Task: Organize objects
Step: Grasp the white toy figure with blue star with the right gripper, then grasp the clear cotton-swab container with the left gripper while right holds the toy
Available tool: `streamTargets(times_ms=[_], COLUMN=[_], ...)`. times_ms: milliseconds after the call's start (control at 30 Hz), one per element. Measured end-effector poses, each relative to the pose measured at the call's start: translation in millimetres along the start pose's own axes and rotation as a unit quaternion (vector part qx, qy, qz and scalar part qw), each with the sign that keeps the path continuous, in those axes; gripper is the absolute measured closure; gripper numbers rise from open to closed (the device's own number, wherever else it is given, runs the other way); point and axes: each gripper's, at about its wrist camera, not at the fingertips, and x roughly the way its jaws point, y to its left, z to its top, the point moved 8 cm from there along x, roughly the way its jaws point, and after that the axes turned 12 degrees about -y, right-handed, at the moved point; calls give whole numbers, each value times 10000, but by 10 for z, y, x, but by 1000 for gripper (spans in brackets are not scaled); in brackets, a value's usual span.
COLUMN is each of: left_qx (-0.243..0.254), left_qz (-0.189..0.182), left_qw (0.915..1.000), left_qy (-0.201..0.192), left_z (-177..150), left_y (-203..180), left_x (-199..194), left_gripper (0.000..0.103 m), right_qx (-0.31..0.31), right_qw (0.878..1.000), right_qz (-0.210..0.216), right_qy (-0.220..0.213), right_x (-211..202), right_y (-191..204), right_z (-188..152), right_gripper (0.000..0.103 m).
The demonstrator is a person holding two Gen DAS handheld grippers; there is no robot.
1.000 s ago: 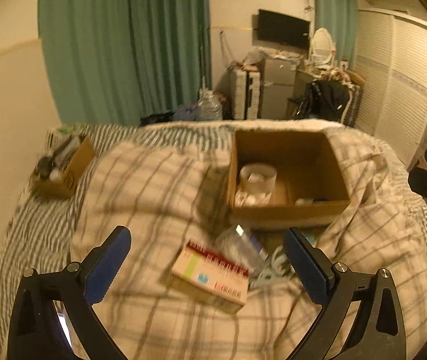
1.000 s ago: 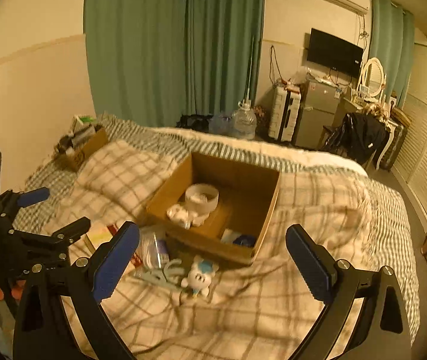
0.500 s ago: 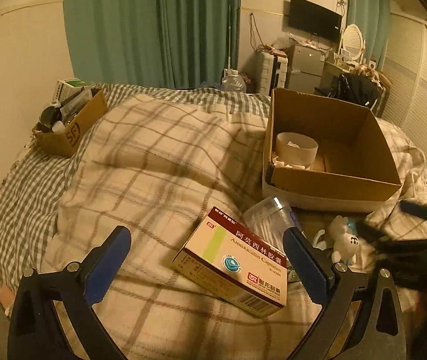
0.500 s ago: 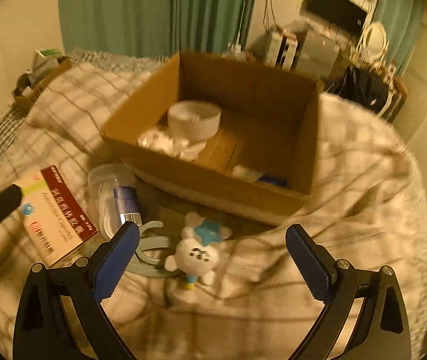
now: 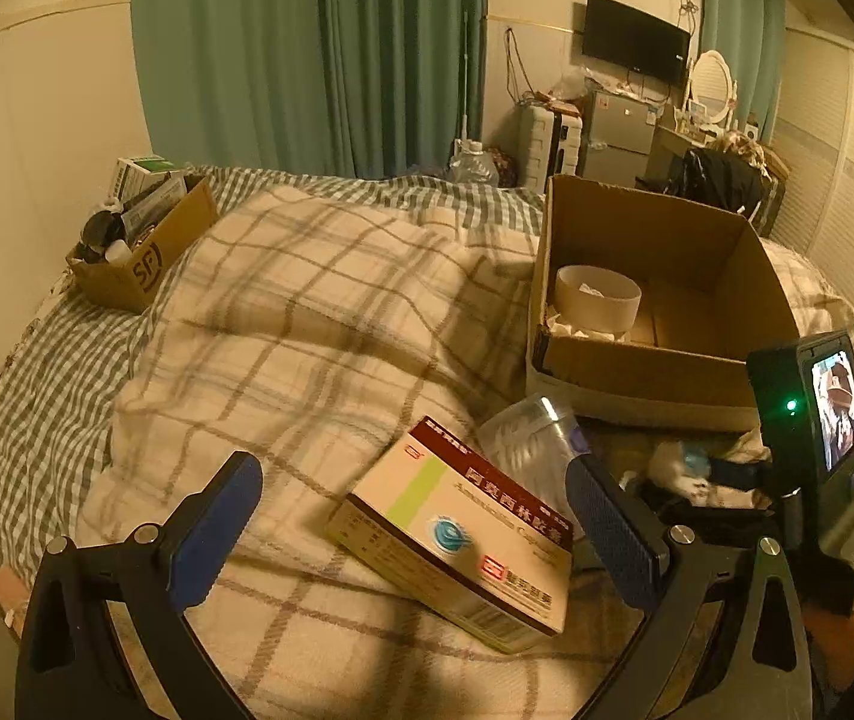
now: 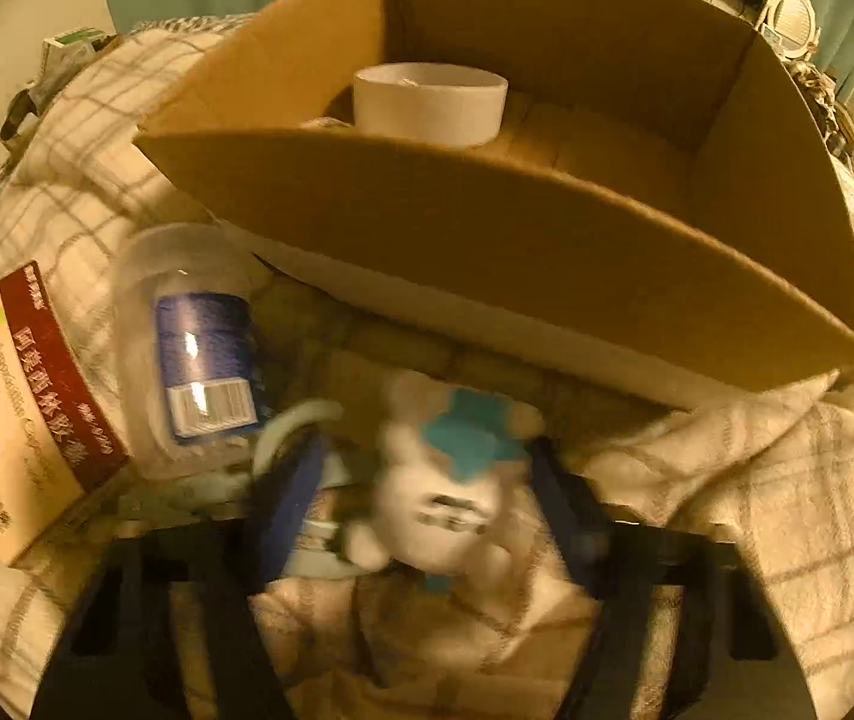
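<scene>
1. A plaid blanket (image 5: 319, 312) covers the bed, green curtains (image 5: 307, 48) behind.
2. The left gripper (image 5: 415, 516) hangs low over the blanket, jaws wide apart, with the medicine box (image 5: 457, 534) lying between them, untouched.
3. The right gripper (image 6: 427, 516) is blurred; its jaws flank the white plush toy (image 6: 445, 498), but whether they grip it cannot be told.
4. A clear jar (image 6: 193, 336) lies beside the medicine box, just before the cardboard box (image 6: 487, 228).
5. A white cup (image 6: 430, 102) stands inside the cardboard box.
</scene>
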Motion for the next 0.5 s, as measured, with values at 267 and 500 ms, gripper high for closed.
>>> streamTargets(times_ms=[267,500], left_qx=[325,394], left_qz=[-273,-718], left_qw=[9991,9964], left_qy=[-4,236], left_z=[23,-60], left_y=[-353,-763], left_x=[-92,66], left_gripper=[0,0], right_qx=[261,586], right_qw=[9972,9912], right_qz=[258,427], right_qy=[-647,-1104], right_x=[-609,-1033], right_y=[-245,-558], right_z=[-66,-6], right_gripper=[54,54])
